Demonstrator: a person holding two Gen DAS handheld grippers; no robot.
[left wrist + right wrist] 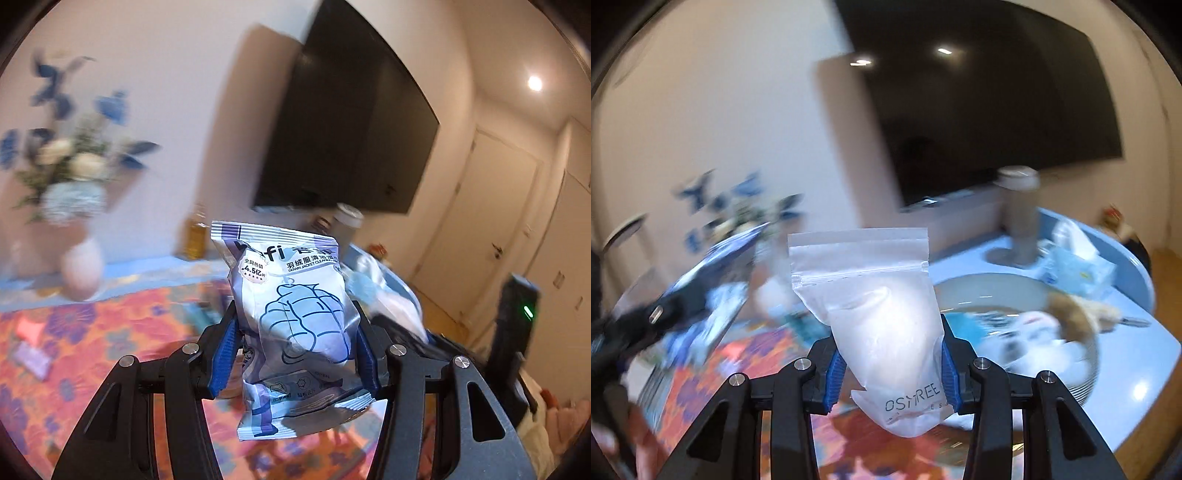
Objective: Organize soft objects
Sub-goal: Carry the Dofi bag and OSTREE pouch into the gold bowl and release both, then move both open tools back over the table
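While the down-jacket wipes pack [299, 317] is pinched upright in the left hand-held gripper [295, 350], the right hand-held gripper [890, 365] clamps a frosted zip pouch [879, 314], both above the worktop [1137, 369]; motion blur smears the plush toys [1045, 332] near its right edge.

The wipes pack [295, 325] sits between the fingers of the left gripper [295, 354], above the desk [110, 332]. The zip bag [882, 317] sits between the fingers of the right gripper [890, 373]. At the desk's far edge stand a vase [81, 269] to the left and a bottle [195, 236] right of it, before the wall. A screen [351, 133] hangs behind. A plate [990, 295] lies toward the desk's right edge, a tumbler [1019, 218] behind it.
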